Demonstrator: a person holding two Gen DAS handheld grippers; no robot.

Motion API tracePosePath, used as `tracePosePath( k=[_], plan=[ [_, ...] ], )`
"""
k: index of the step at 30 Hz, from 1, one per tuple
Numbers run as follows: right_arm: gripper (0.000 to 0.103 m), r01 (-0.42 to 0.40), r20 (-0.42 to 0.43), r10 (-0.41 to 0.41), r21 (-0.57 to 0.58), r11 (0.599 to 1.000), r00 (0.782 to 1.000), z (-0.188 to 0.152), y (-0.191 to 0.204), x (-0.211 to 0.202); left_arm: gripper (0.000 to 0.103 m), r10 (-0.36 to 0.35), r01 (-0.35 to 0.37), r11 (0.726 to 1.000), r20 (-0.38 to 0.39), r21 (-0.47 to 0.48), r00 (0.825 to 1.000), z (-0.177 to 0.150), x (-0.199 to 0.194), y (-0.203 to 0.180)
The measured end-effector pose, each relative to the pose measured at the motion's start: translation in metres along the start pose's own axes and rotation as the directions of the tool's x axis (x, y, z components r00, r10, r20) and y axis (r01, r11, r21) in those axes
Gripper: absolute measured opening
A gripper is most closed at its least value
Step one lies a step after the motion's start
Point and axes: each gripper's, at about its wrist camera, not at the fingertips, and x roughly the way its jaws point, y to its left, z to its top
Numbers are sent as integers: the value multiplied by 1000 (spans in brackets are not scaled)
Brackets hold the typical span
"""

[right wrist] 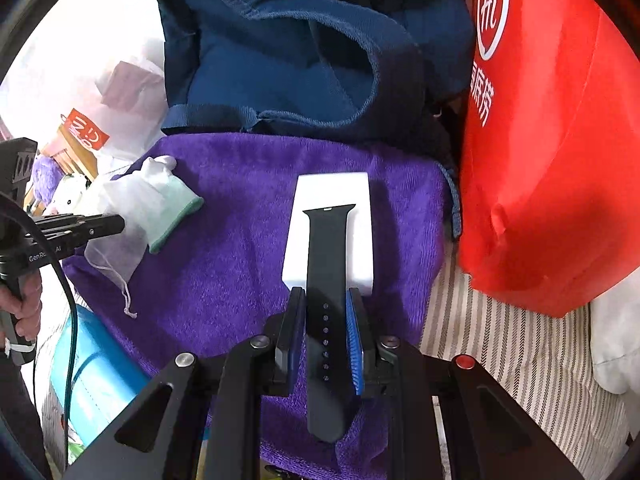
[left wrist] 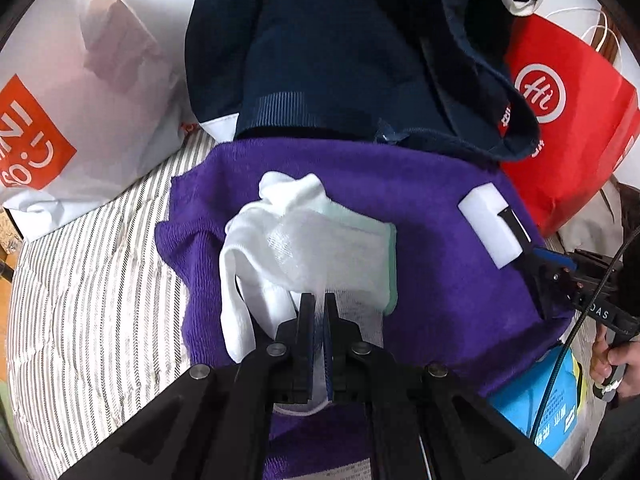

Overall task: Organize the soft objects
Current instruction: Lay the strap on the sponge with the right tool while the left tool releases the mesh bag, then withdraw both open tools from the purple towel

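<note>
The left gripper (left wrist: 319,312) is clamped on a white mesh drawstring pouch (left wrist: 320,248) holding white socks, resting near the left edge of a purple terry towel (left wrist: 440,280). The right gripper (right wrist: 326,316) grips a black silicone watch strap (right wrist: 328,256) whose tip lies across a white foam block (right wrist: 360,208) near the towel's right edge.

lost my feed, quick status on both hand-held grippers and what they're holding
Left hand-held gripper shut on white mesh pouch with sock inside. Right hand-held gripper shut on black watch strap, tip over white block. Both above purple towel; nothing blocking.
</note>
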Motion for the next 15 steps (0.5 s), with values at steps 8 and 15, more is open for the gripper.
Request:
tracePosePath(
  k=[8, 15],
  plan=[
    [50, 10, 8, -10, -18, 1000, 1000, -1, 0, -8, 51, 26, -25, 1000, -22, 13, 999, -6, -6, -3],
    [55, 14, 39, -13, -17, 1000, 999, 0, 4, -28, 52, 56, -56, 998, 5, 2, 998, -10, -28, 1]
  ],
)
